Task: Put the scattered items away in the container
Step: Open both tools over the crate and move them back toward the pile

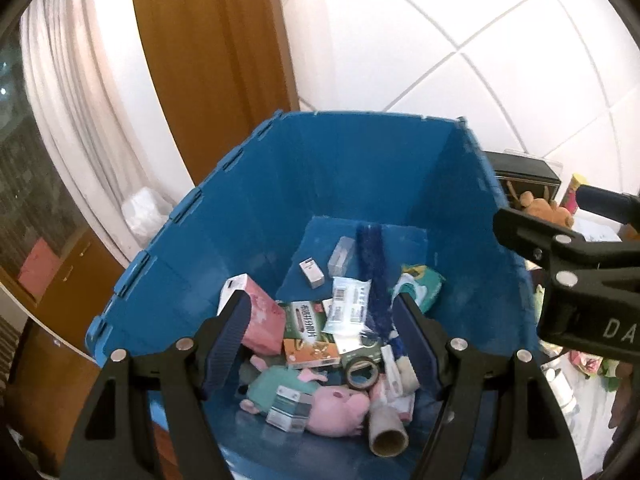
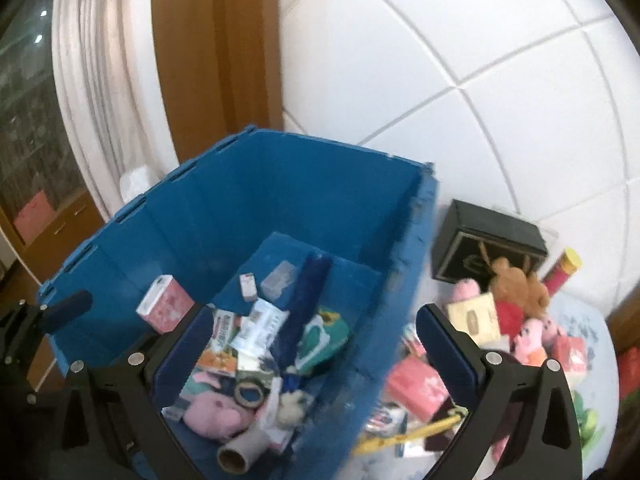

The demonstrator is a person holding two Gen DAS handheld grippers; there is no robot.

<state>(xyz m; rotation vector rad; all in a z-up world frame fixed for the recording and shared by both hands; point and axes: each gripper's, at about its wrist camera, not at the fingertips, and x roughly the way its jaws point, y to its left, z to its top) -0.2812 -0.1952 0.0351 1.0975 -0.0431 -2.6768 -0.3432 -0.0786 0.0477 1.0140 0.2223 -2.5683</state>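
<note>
Claws, left (image 1: 322, 336) and right (image 2: 314, 344), spread empty above blue container (image 1: 360, 168).

The blue container (image 1: 344, 168) stands upright, holding boxes, a pink plush (image 1: 340, 408) and tape roll (image 1: 362, 372); other items (image 2: 500, 320) lie outside, beside it.
</note>
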